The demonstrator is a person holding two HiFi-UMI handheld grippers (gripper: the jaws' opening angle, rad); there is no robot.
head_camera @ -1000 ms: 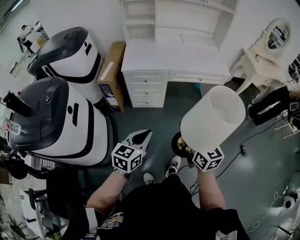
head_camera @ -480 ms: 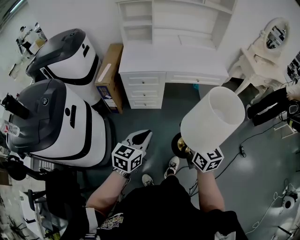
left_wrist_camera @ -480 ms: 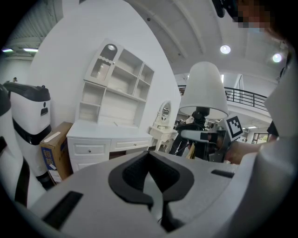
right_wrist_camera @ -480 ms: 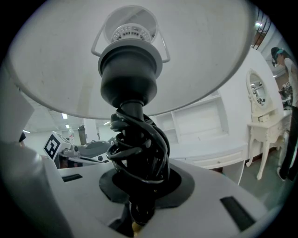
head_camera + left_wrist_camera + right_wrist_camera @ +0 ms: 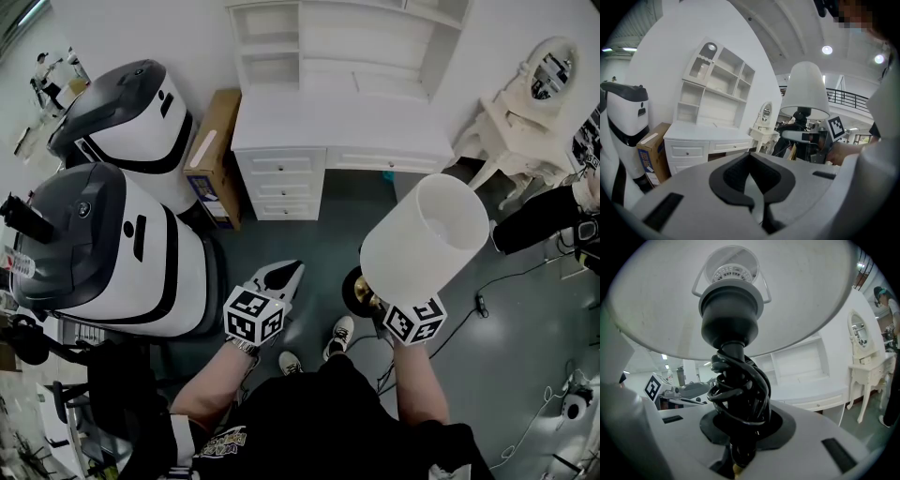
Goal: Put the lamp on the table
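Currently right gripper (image 5: 375, 300) grasps the white-shaded, black-stemmed lamp (image 5: 427, 234); left gripper (image 5: 284, 273) clenched, empty; white drawered desk (image 5: 337, 117) at twelve o'clock.

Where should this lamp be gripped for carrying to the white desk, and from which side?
Grip the lamp on its thin dark stem, between the wide shade and the round base, coming in from the side. Only the stem is narrow enough for the jaws; the shade looks too broad. The right gripper holds it there, over the wound cord.
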